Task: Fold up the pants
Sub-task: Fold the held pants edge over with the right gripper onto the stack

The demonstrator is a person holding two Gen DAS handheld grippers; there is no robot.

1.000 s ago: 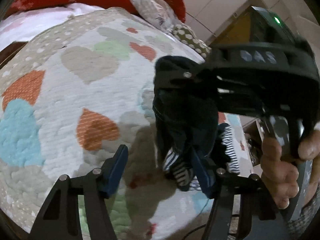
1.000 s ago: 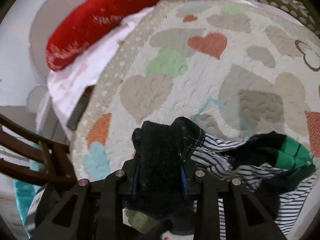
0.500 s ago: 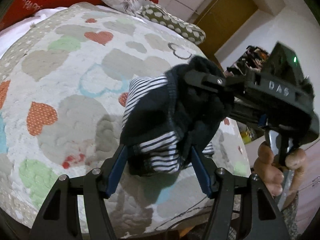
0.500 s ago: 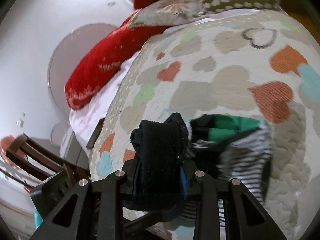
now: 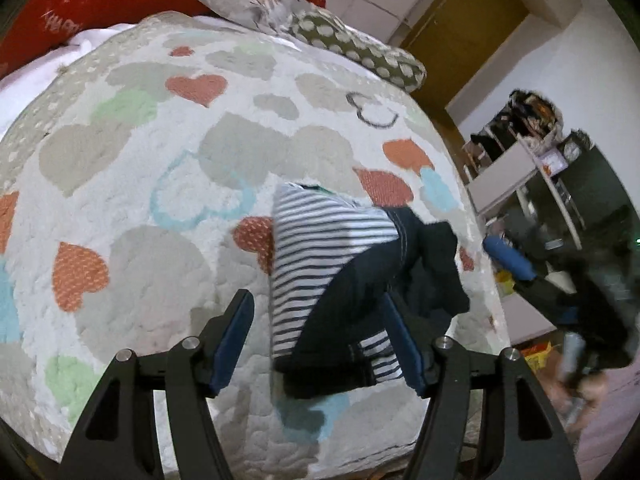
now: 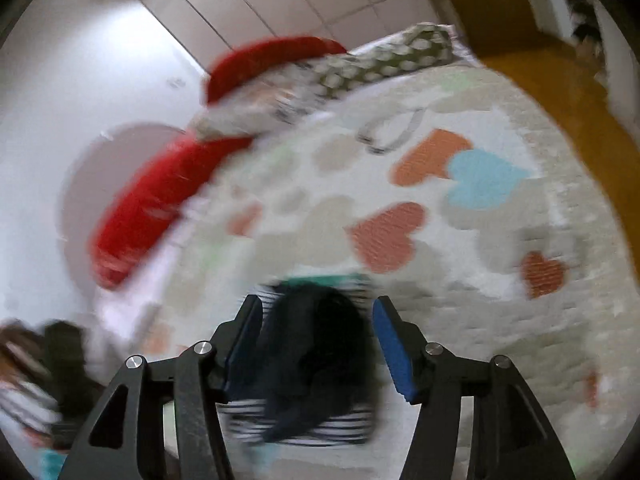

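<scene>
One pair of pants (image 5: 344, 276), dark navy with a striped lining and a sliver of green, lies bunched at lower centre of the left view on the heart-print bedspread (image 5: 132, 184), near the bed's right edge. The left gripper (image 5: 320, 338) has its jaws released, spread either side of the bundle. The right gripper (image 6: 318, 340), in a blurred view, is likewise spread wide, gripping nothing, with the pants below and between its jaws. One red cushion (image 5: 68, 8) and two patterned pillows sit along the top. Bare bedspread fills the left half.
</scene>
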